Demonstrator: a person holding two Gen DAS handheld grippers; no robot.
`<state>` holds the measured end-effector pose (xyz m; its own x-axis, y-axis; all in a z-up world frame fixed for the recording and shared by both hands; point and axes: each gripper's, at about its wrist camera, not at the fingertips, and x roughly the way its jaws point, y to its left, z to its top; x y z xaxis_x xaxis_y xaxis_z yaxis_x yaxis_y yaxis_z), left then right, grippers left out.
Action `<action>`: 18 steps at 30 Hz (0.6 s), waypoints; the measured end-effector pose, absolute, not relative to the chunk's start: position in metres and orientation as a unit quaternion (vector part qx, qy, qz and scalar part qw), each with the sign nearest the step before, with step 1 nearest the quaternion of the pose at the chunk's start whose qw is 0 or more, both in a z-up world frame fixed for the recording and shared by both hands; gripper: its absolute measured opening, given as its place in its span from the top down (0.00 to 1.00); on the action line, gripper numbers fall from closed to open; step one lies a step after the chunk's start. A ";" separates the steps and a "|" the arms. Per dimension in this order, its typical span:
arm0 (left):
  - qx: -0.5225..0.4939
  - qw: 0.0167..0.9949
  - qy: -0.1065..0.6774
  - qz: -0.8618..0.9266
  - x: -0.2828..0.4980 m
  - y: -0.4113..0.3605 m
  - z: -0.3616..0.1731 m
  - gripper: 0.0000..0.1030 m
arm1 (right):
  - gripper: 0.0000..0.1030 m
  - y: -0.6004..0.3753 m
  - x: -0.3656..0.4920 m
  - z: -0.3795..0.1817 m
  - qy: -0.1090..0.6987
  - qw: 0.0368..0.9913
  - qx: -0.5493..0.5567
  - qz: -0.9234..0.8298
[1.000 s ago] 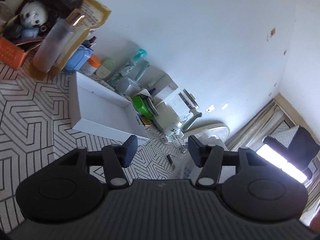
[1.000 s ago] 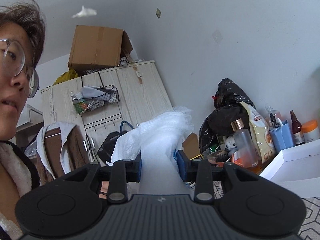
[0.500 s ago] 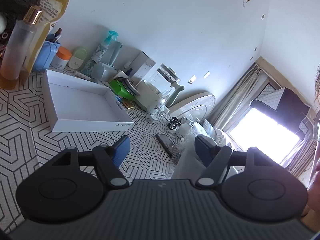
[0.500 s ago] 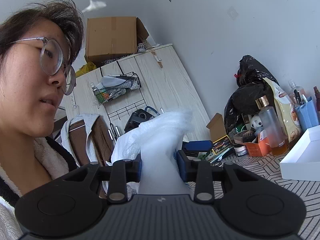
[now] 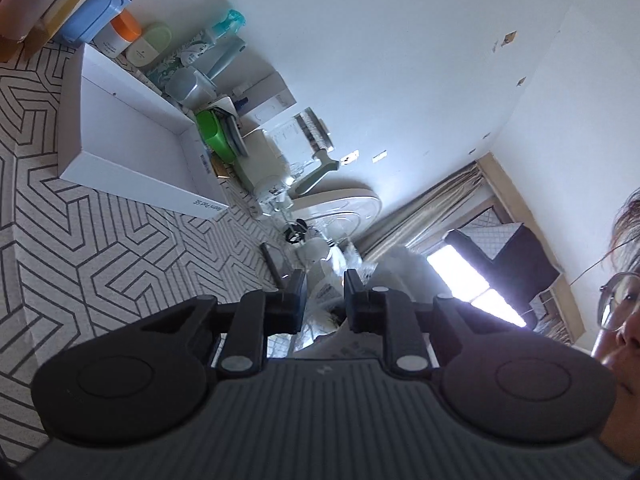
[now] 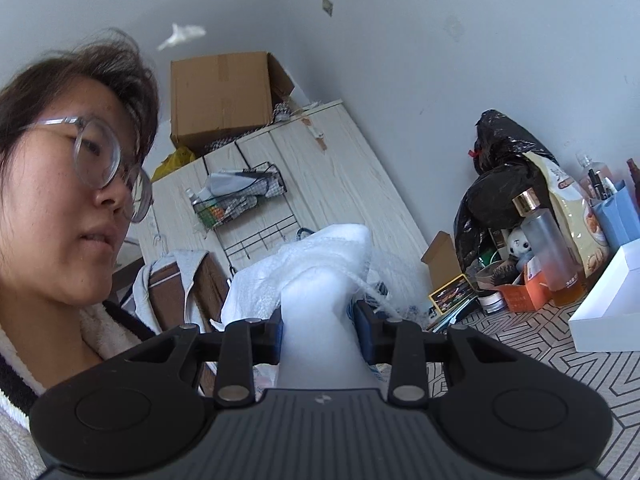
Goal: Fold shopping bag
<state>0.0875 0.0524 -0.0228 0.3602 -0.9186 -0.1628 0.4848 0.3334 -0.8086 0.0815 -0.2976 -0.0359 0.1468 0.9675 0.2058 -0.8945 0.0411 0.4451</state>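
The shopping bag (image 6: 320, 264) is white, crinkled plastic, held up in the air above the table. My right gripper (image 6: 319, 326) is shut on a bunched part of it, and the rest billows out past the fingers. In the left wrist view the bag (image 5: 326, 300) shows between the fingers. My left gripper (image 5: 324, 294) has closed to a narrow gap around a part of it, above the patterned tablecloth (image 5: 100, 248).
A shallow white box (image 5: 132, 148) lies on the tablecloth, with bottles, a green bowl (image 5: 214, 136) and a fan (image 5: 336, 208) behind it. A black bin bag (image 6: 500, 176), a clear bottle (image 6: 548, 244) and a wardrobe (image 6: 320, 200) show in the right wrist view. The person's face is close by.
My left gripper was open and empty; it has swung over to the bag and closed on it. My right gripper kept its hold and turned slightly.
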 end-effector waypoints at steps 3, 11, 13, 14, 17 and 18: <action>-0.265 0.822 0.342 -0.371 0.091 0.051 -0.018 0.76 | 0.66 -0.303 0.090 -0.035 0.084 0.763 0.255 0.588; -0.084 0.903 0.340 -0.249 0.096 0.022 0.002 0.38 | 0.66 -0.312 0.089 -0.002 0.113 0.895 0.197 0.384; -0.079 0.900 0.329 -0.275 0.093 0.011 0.009 0.28 | 0.66 -0.310 0.088 0.005 0.118 0.909 0.184 0.354; -0.077 0.897 0.326 -0.289 0.093 0.006 0.012 0.27 | 0.66 -0.308 0.088 0.009 0.119 0.917 0.171 0.341; -0.055 0.894 0.333 -0.294 0.099 -0.014 0.018 0.22 | 0.66 -0.296 0.093 0.022 0.114 0.942 0.097 0.301; -0.042 0.894 0.343 -0.285 0.106 -0.021 0.018 0.21 | 0.66 -0.289 0.098 0.030 0.110 0.951 0.053 0.284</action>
<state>0.1058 -0.0207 0.0182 0.6020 -0.5377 -0.5903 0.4804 0.8344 -0.2702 0.0979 -0.2886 0.0303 0.8139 0.5527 -0.1791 -0.5292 0.8325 0.1640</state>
